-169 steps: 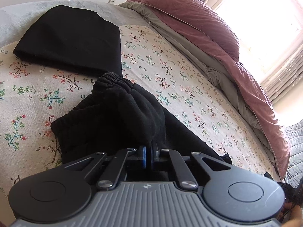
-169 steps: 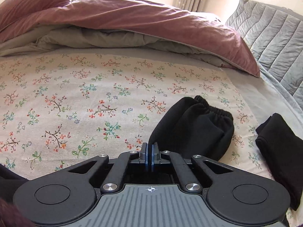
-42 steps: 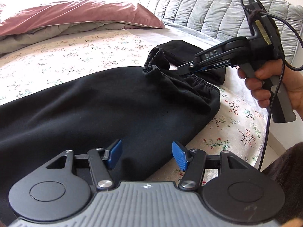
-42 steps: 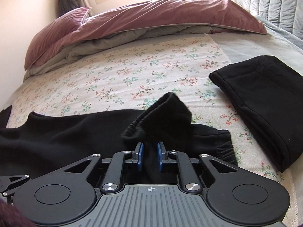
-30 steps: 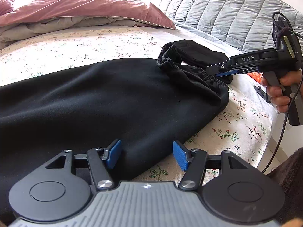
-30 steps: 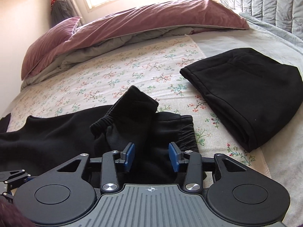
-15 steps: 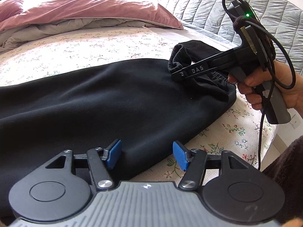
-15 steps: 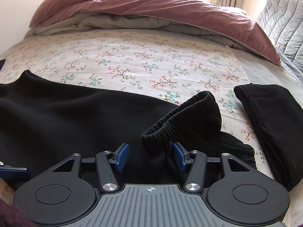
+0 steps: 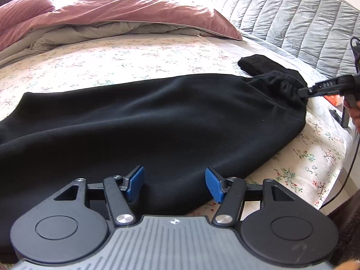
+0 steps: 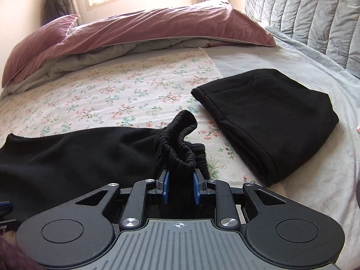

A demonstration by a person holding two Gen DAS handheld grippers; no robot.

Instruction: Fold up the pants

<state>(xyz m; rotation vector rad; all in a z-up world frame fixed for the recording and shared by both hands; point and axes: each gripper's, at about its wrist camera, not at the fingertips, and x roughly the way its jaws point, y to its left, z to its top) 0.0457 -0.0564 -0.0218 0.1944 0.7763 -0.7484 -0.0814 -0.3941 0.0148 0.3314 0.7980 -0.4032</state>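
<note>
Since a second ago, right claw has narrowed, closing on pants cuff; left claw stands released. Black pants, smooth, long axis along bed near edge, cuff toward headboard.

A bed covered by a floral sheet carries black pants spread lengthwise near its front edge, a second black garment folded flat just beside their waistband, and a mauve-and-grey duvet bunched along the far side (a mauve pillow at its left end)
</note>
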